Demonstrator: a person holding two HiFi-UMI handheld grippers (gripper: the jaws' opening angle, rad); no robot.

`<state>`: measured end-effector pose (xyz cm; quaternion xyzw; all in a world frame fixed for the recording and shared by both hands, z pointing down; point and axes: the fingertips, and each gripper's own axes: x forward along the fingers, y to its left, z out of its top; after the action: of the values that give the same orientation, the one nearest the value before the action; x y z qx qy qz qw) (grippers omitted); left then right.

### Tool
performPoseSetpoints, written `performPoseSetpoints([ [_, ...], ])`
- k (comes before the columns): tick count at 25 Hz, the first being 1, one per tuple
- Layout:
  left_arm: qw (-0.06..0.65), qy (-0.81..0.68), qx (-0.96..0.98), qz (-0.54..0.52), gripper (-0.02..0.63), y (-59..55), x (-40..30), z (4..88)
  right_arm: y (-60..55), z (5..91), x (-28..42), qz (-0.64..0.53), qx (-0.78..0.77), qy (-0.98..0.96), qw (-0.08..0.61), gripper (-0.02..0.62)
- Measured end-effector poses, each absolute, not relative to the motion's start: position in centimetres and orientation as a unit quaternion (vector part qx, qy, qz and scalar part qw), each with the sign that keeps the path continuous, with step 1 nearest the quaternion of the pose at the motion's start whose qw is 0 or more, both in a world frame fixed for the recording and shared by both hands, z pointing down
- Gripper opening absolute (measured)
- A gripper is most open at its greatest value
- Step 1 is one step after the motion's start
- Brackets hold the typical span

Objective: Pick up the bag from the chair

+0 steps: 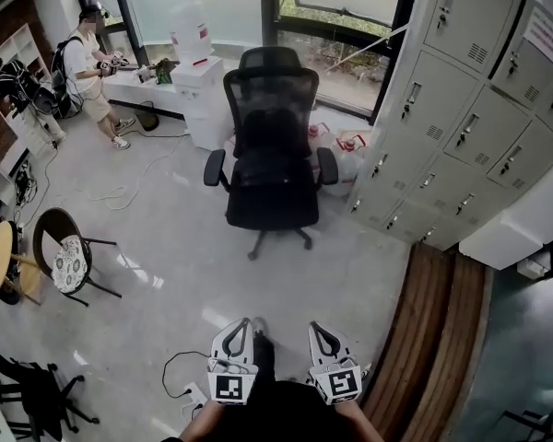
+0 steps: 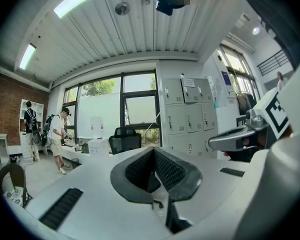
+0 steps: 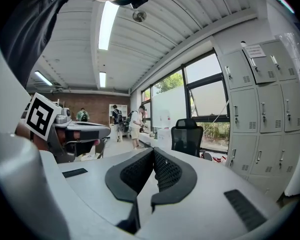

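A black mesh office chair (image 1: 270, 151) stands in the middle of the floor, well ahead of both grippers. Its seat is dark, and I cannot make out a bag on it. The chair (image 2: 124, 138) shows small and distant in the left gripper view, and the chair (image 3: 186, 139) is also far off in the right gripper view. My left gripper (image 1: 241, 324) and right gripper (image 1: 318, 329) are held side by side close to my body, pointing at the chair. The left gripper (image 2: 153, 152) and the right gripper (image 3: 153, 152) have their pads together with nothing between them.
Grey lockers (image 1: 461, 109) line the right side, with a wooden bench (image 1: 433, 339) in front of them. White and red bags (image 1: 339, 145) lie on the floor beside the chair. A person (image 1: 90, 63) stands at a white table (image 1: 170, 88) at the far left. A small cushioned chair (image 1: 67, 259) is at left.
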<state>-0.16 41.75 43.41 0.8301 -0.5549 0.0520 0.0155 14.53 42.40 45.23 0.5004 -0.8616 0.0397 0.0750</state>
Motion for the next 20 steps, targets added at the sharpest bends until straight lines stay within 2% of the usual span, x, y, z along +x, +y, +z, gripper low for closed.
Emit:
performPoseSetpoints([
  [11, 0.025, -0.538, 0.841, 0.043, -0.001, 24.2, -6.1, 43.5, 25.7, 43.2, 8.0, 0.024, 0.504, -0.86, 0.083, 0.0],
  [20, 0.053, -0.547, 0.834, 0.059, -0.001, 15.3, -6.7, 45.6, 15.0, 45.0, 7.4, 0.036, 0.487, -0.867, 0.103, 0.0],
])
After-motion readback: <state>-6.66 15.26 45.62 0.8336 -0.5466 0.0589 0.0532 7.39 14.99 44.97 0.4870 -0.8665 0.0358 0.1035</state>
